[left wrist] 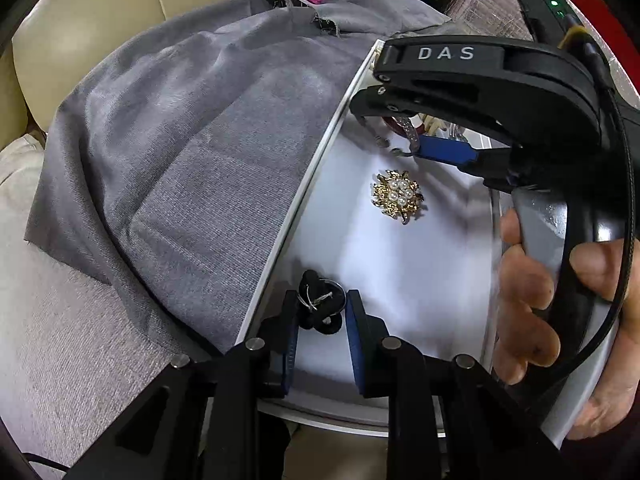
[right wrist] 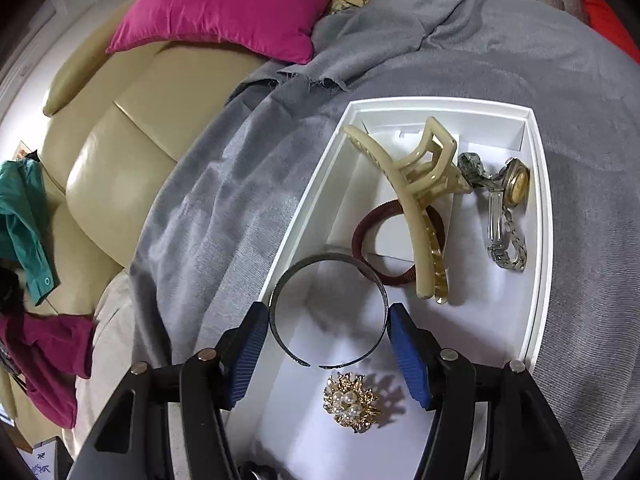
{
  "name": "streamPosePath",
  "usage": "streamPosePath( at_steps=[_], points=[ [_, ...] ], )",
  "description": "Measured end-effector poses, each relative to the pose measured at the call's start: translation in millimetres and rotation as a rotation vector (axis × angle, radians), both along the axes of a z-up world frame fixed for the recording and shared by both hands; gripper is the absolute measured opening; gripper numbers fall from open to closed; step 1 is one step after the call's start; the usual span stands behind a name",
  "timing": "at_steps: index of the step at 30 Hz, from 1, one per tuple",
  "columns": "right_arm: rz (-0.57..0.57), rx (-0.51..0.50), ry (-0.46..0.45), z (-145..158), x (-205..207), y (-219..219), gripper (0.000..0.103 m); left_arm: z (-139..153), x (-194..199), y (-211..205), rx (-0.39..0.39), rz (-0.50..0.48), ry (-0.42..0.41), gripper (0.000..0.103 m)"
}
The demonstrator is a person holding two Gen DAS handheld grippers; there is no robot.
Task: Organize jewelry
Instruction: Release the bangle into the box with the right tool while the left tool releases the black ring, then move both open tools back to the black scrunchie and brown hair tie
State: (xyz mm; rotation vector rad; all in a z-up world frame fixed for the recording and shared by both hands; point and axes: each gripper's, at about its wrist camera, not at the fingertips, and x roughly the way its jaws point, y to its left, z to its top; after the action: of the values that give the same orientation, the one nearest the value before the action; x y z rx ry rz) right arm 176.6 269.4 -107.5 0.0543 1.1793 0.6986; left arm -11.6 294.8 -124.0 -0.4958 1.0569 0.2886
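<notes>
My left gripper (left wrist: 323, 320) is shut on a black knotted hair tie (left wrist: 320, 304), held low over the near-left corner of the white box (left wrist: 304, 196). A gold brooch with pearls (left wrist: 398, 197) lies on the box floor beyond it. In the right wrist view my right gripper (right wrist: 327, 314) is shut on a dark open cuff bangle (right wrist: 320, 264), both blue pads touching its sides, above the box (right wrist: 312, 200) and just past the brooch (right wrist: 352, 404). From the left wrist view the right gripper (left wrist: 396, 132) hangs over the far part of the box.
Further in the box lie a cream hair claw (right wrist: 416, 208), a maroon hair band (right wrist: 364, 232) and a metal wristwatch (right wrist: 508, 200). The box sits on a grey cloth (left wrist: 180, 160) over a beige sofa (right wrist: 120, 140) with a pink cushion (right wrist: 224, 4). A hand (left wrist: 528, 300) holds the right gripper.
</notes>
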Motion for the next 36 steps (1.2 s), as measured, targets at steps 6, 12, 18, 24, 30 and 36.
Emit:
streamPosePath(
  at_steps=[6, 12, 18, 24, 30, 36],
  points=[
    [0.001, 0.036, 0.018, 4.6, -0.9, -6.5, 0.066, 1.3, -0.1, 0.0, 0.003, 0.001, 0.000, 0.026],
    [-0.001, 0.087, 0.027, 16.3, -4.3, -20.1, 0.069, 4.0, 2.8, -7.6, 0.011, -0.003, -0.011, 0.037],
    [-0.003, 0.135, -0.003, 35.8, -12.5, -44.5, 0.069, 14.0, 1.9, -15.0, 0.073, -0.009, -0.042, 0.041],
    [-0.055, 0.168, -0.052, 59.8, -17.2, -104.0, 0.069, 26.6, 3.8, -30.1, 0.121, -0.025, -0.083, 0.042],
    [-0.168, 0.189, -0.109, 83.5, -23.2, -205.0, 0.069, 43.9, 7.2, -61.4, 0.220, -0.069, -0.149, 0.047],
    [-0.367, 0.215, -0.167, 100.2, -34.5, -334.1, 0.069, 68.5, 11.3, -116.1, 0.347, -0.163, -0.266, 0.057]
  ],
)
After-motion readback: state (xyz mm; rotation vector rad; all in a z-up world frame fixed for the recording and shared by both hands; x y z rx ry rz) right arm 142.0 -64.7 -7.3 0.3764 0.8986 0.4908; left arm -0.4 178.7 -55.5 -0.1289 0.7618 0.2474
